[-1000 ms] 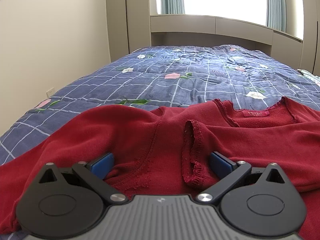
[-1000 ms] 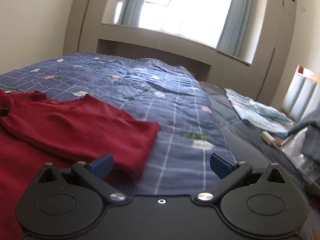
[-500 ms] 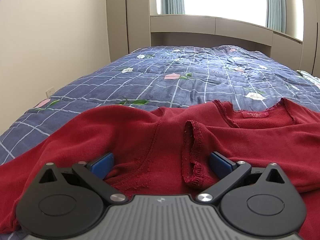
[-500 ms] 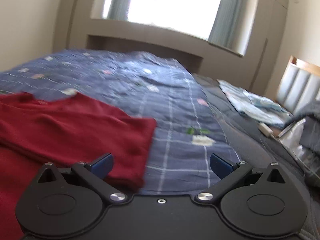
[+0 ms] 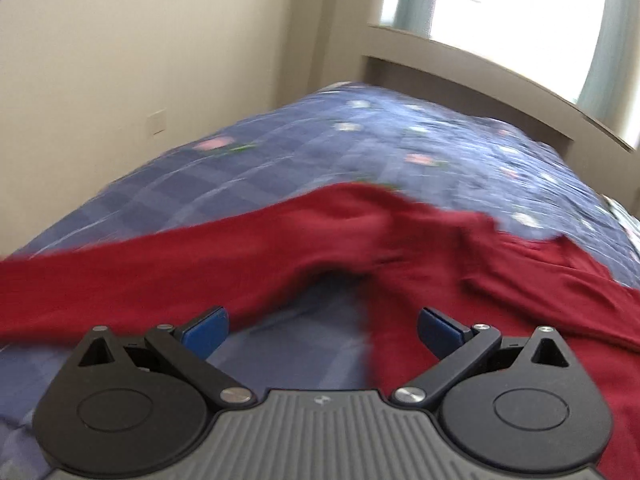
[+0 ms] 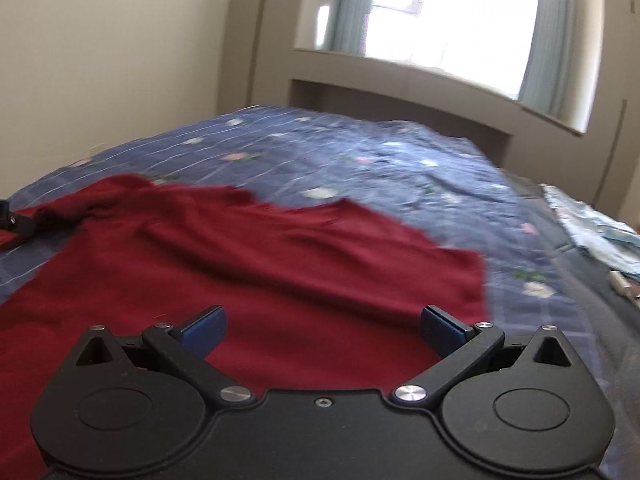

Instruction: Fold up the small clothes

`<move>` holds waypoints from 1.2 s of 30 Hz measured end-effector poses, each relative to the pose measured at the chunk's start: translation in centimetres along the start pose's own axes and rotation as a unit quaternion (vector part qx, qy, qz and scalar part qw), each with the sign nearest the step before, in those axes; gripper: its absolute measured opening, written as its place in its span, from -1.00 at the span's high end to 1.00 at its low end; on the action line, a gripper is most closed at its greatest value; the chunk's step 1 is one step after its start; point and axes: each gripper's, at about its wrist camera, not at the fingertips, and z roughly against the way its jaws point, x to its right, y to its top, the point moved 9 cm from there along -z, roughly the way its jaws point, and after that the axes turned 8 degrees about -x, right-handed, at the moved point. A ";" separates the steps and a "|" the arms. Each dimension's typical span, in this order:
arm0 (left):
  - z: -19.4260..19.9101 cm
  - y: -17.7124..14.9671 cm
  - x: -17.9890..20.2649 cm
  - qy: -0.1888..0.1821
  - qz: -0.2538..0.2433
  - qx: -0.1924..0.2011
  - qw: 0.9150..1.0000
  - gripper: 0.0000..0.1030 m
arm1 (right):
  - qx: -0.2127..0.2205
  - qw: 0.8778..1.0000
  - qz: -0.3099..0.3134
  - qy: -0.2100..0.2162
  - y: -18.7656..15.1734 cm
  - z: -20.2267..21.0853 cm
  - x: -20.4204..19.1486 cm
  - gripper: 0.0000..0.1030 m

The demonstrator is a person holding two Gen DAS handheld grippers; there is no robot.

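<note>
The soft dark red knit sweater (image 5: 400,240) lies flat on the blue checked flowery quilt (image 5: 320,160), one long sleeve stretching left. It looks blurry and a bit rumpled. The left gripper (image 5: 322,326) and right gripper (image 6: 322,326) are both wide open, holding nothing. Only the right view shows pale folded cloth (image 6: 592,228) far right.

Matt red sweater (image 6: 256,264), seemingly knit; quilted bedspread (image 6: 400,160).
</note>
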 end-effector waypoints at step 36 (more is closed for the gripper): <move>8.4 14.5 -13.8 0.035 0.187 0.222 0.956 0.90 | -0.037 0.994 -0.085 0.063 -4.3 -0.1 -5.7 -0.99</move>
